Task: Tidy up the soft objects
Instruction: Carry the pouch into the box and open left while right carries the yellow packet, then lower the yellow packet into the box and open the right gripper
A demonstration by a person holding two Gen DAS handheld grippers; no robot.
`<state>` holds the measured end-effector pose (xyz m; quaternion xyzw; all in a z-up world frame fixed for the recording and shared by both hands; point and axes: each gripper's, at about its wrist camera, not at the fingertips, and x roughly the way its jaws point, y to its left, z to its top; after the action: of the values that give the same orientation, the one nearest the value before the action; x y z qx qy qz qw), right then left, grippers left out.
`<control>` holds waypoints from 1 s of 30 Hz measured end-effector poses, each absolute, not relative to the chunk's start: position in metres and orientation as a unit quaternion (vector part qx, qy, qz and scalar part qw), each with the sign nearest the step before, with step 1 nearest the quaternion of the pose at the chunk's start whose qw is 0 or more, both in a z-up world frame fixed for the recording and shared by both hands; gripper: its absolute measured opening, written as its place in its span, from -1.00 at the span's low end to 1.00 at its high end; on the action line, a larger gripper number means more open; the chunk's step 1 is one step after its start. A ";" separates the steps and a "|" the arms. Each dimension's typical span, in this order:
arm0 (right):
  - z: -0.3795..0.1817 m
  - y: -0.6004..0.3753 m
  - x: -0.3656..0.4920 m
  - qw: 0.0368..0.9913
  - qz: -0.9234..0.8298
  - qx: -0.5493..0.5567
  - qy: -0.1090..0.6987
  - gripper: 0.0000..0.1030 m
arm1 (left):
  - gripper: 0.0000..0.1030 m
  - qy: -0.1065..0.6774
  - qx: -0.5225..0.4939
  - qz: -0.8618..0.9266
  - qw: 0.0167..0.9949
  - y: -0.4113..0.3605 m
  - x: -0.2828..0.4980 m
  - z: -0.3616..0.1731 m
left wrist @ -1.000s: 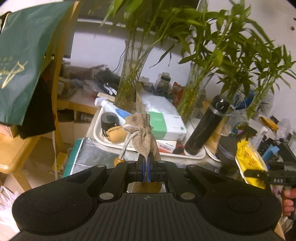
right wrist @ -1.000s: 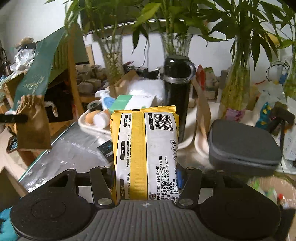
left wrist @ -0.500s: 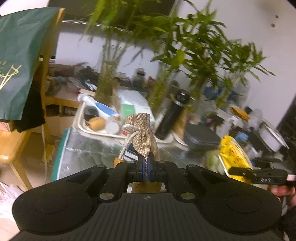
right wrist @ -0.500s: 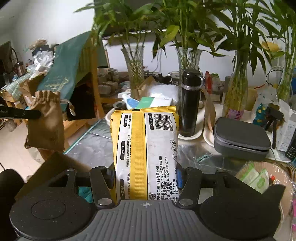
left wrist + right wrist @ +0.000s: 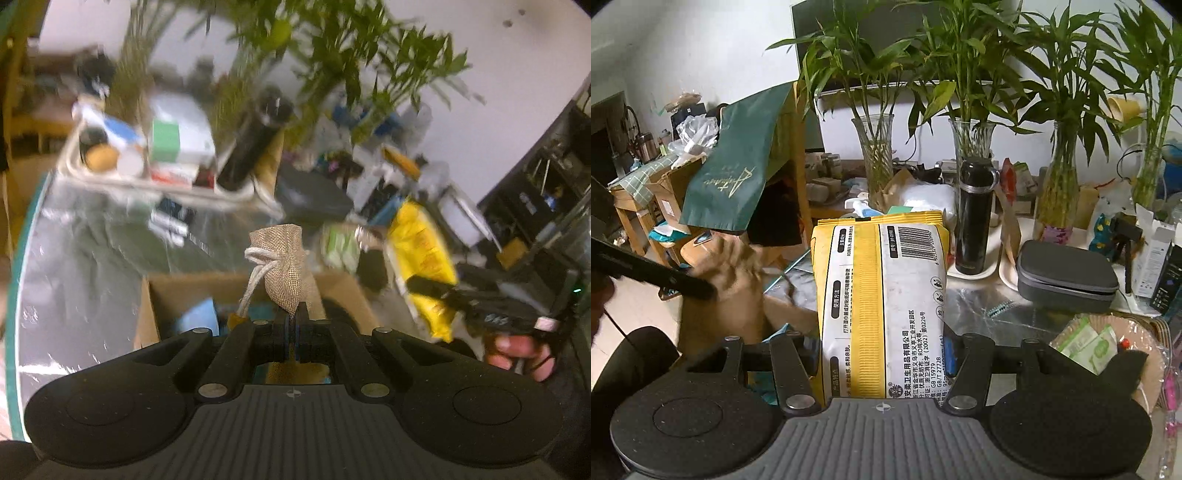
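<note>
My left gripper (image 5: 293, 325) is shut on a tan burlap drawstring pouch (image 5: 286, 269) and holds it above an open cardboard box (image 5: 184, 291) at the table's near edge. My right gripper (image 5: 882, 354) is shut on a yellow and white wipes pack (image 5: 882, 306), held upright. The pack also shows in the left wrist view (image 5: 421, 266), to the right of the box. The pouch shows blurred in the right wrist view (image 5: 735, 280), at the left, with the left gripper's finger (image 5: 665, 277) across it.
A white tray (image 5: 110, 181) of bottles and tissue packs, a black flask (image 5: 973, 218), glass vases of bamboo (image 5: 875, 162) and a grey zip case (image 5: 1067, 277) crowd the back of the shiny table (image 5: 81, 266). A wooden chair with a green bag (image 5: 735, 177) stands left.
Both grippers have pulled back and up from the table. The left view now tilts down, bringing the cardboard box under the pouch. Both grips are unchanged.
</note>
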<state>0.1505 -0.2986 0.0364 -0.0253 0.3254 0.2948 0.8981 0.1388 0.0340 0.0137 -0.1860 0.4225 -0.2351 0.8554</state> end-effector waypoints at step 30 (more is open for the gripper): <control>0.033 -0.240 0.130 0.872 0.342 -0.038 0.347 0.14 | 0.21 0.380 -0.003 -0.105 0.919 0.013 0.092 0.007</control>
<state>0.1302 -0.2399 0.0333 -0.0384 0.3473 0.3421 0.8723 0.0915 0.0131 0.0073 -0.0027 0.3803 -0.1047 0.9189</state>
